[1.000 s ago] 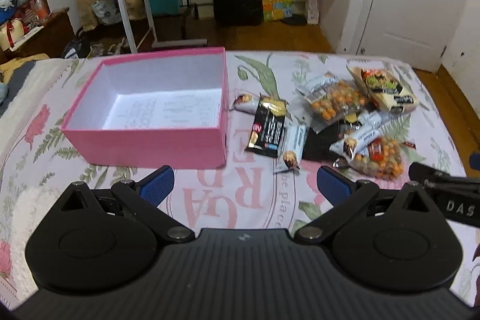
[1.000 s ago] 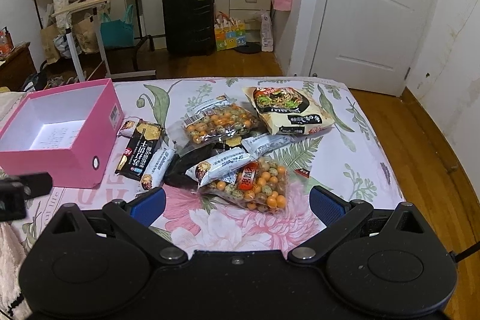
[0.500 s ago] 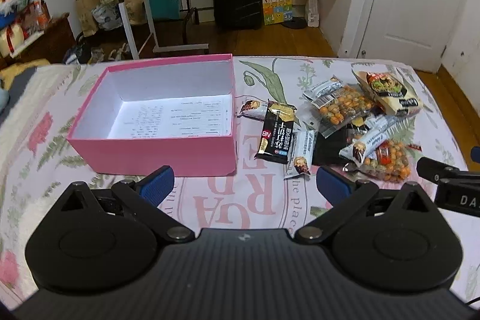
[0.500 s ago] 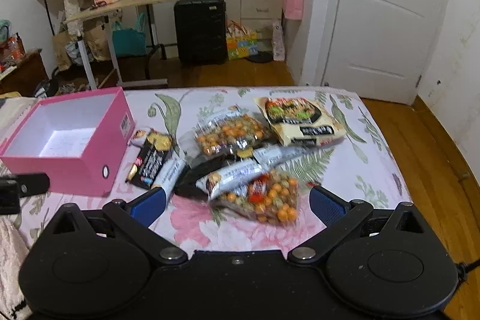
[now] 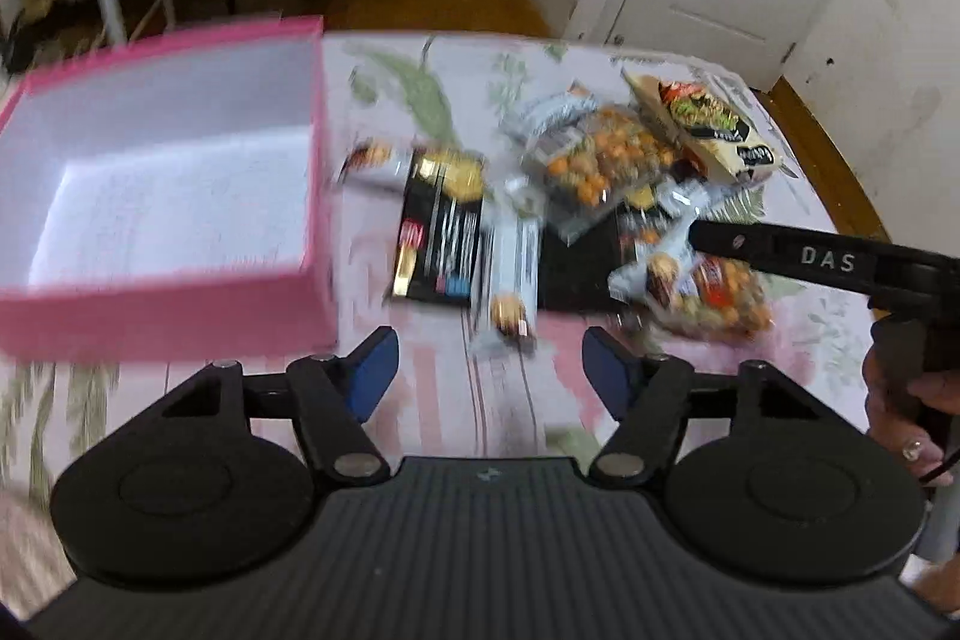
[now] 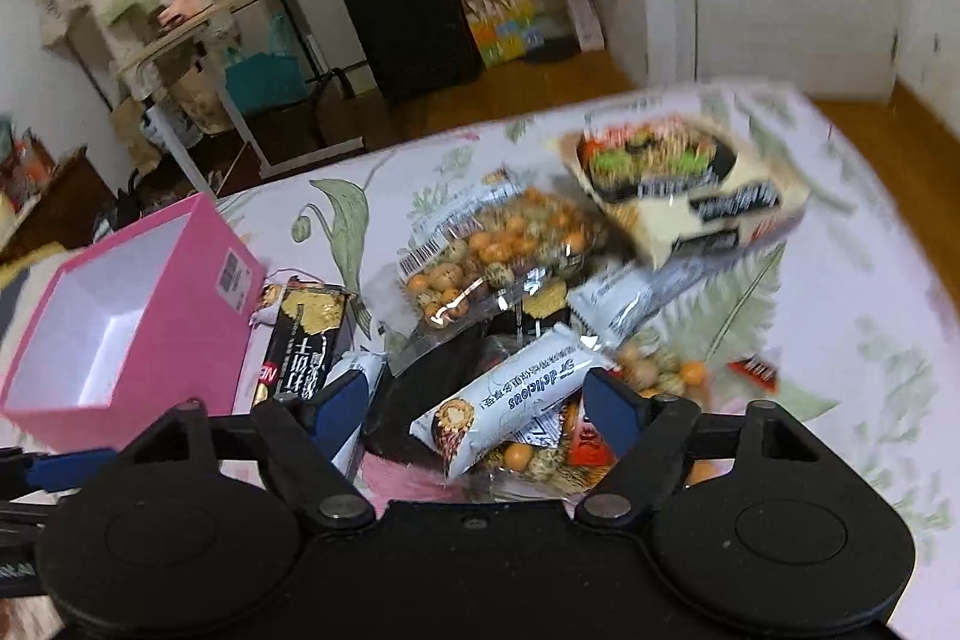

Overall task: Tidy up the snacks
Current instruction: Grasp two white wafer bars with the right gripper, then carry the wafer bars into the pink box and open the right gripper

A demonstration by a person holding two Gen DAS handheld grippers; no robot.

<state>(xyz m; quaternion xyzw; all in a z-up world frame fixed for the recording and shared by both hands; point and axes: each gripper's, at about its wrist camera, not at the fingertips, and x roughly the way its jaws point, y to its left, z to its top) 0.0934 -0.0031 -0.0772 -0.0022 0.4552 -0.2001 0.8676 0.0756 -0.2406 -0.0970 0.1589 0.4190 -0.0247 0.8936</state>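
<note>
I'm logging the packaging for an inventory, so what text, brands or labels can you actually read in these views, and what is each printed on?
"DAS" on the right gripper arm, seen from the left wrist.
"delicious" on the white snack bar between the right gripper's fingers; the Chinese line beside it is too small to read.
Large Chinese characters on the black and gold packet, not reliably legible.
Barcode on the peanut bag and sticker on the pink box: unreadable.
Noodle packet: blurred.
</note>
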